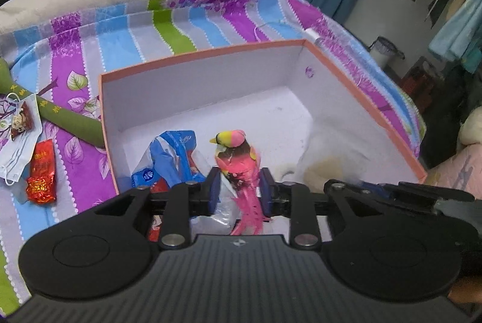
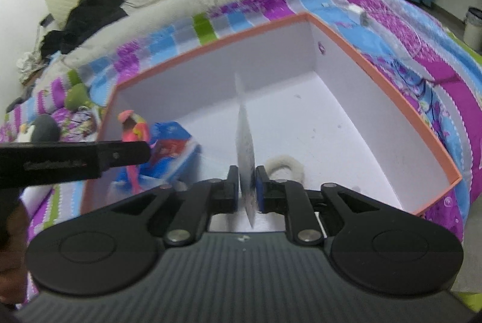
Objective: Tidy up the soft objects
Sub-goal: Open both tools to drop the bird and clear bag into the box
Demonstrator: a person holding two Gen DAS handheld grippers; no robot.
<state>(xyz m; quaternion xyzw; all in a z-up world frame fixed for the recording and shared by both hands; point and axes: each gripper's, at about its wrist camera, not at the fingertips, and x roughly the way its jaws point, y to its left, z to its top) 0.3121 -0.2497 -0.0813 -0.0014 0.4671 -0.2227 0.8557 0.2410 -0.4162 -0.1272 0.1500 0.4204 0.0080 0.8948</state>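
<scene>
Partly done: left gripper (image 1: 238,187) clamps pink bird (image 1: 238,160), right gripper (image 2: 245,187) clamps thin packet (image 2: 245,142), both over box (image 1: 361,100); blue pack (image 1: 168,154) already inside; red sachet (image 1: 40,172) outstanding far left.

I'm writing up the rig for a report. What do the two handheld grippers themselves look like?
Both the left gripper and right gripper match: matte black ribbed bodies, round side discs, black linkage arms with silver rivets, blue pads inside the fingers. No cables show.

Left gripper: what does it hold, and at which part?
The left gripper holds the pink bird toy by its lower body, near the tail.
</scene>
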